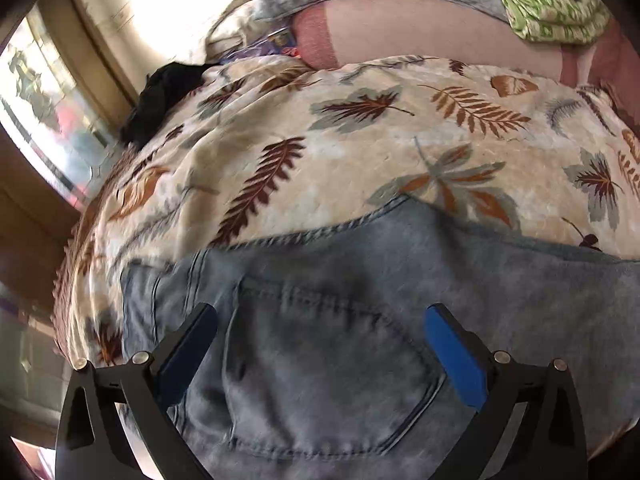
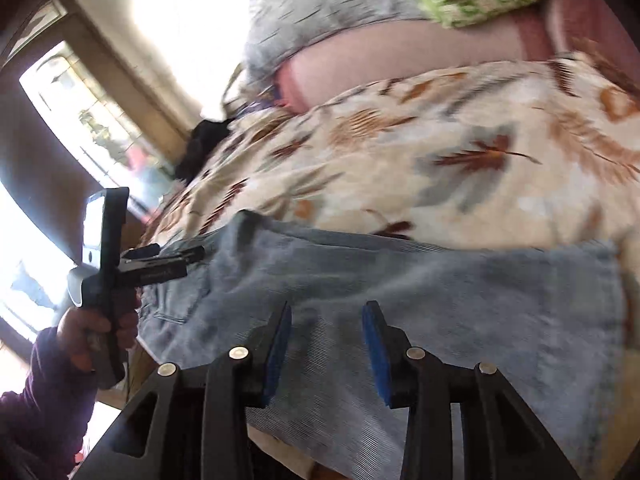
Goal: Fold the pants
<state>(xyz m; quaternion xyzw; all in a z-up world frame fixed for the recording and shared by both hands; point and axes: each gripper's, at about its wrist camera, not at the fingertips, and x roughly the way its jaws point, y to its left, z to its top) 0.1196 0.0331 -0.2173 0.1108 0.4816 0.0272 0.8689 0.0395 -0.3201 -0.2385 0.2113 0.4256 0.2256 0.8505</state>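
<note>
Between folds: faded blue denim pants (image 1: 340,340) lie flat on the leaf-print bedspread (image 1: 320,140), my left tool (image 1: 320,320) wide open, right tool (image 2: 326,312) part-open, both empty; next, grab an edge.

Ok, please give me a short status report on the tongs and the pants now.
Left tongs open, empty, above back pocket. Right tongs open, empty. Light blue denim pants flat on leaf-print bedspread. Nothing in the way.

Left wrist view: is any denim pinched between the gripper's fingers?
No. The left gripper hangs wide open above the jeans, its blue pads clear of the back pocket.
</note>
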